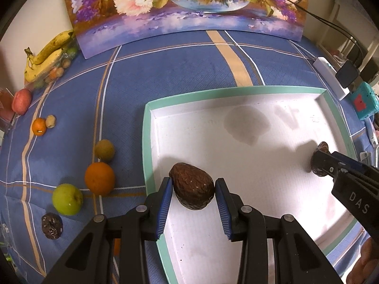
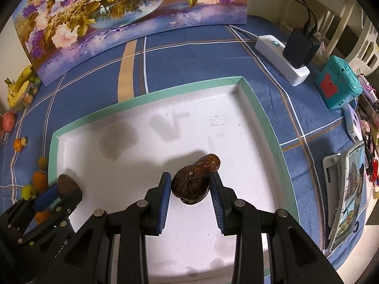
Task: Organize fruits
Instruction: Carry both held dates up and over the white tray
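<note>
My left gripper [image 1: 191, 187] is shut on a dark brown avocado [image 1: 191, 188] over the left part of a white tray with a green rim [image 1: 148, 127]. My right gripper [image 2: 190, 184] is shut on a second dark wrinkled avocado [image 2: 193, 183] over the tray's right part [image 2: 260, 108]. The right gripper also shows in the left wrist view [image 1: 318, 163], and the left gripper in the right wrist view [image 2: 64, 189]. On the blue cloth left of the tray lie an orange [image 1: 100, 178], a green apple [image 1: 67, 198], a yellowish round fruit [image 1: 105, 150], and a dark shrivelled fruit [image 1: 52, 226].
Further left lie a small tangerine [image 1: 39, 126], a pale small fruit [image 1: 51, 121], a red apple [image 1: 21, 101] and bananas [image 1: 47, 54] on a fruit box. A flower painting [image 1: 184, 7] stands behind. A power strip [image 2: 281, 59], teal box [image 2: 338, 82] and phone [image 2: 348, 194] lie right.
</note>
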`<state>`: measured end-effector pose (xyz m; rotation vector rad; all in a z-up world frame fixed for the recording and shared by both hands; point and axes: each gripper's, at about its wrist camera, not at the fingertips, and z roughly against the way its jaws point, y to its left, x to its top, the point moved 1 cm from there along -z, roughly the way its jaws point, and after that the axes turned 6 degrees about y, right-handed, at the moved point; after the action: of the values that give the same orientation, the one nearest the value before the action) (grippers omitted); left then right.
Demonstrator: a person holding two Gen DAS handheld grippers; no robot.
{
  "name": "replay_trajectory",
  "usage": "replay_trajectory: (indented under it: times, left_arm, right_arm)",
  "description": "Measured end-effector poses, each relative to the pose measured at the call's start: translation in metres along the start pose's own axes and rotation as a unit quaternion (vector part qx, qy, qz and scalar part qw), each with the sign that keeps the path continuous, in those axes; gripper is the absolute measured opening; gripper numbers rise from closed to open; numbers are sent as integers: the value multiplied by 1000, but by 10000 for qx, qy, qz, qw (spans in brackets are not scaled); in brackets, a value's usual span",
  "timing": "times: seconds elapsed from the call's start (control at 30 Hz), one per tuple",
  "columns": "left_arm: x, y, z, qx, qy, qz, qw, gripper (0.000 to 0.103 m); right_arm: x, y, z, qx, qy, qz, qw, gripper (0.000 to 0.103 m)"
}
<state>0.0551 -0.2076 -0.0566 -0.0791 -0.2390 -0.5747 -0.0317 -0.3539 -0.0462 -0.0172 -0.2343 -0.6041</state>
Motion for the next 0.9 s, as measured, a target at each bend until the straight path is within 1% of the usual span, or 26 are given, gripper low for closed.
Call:
replay_trajectory:
  times: [0.57, 0.77, 0.9]
  left_arm:
    - [0, 5, 2, -67, 74, 102, 9999, 40]
    - [1, 7, 11, -186, -11, 163, 9997, 43]
    - [1, 8, 19, -262, -61, 202, 9994, 44]
  right_arm:
    - [-1, 2, -5, -41, 66, 81, 9999, 36]
    - [-1, 3, -3, -71, 54, 99, 9999, 36]
    - [-1, 5, 3, -117, -8, 158, 9998, 36]
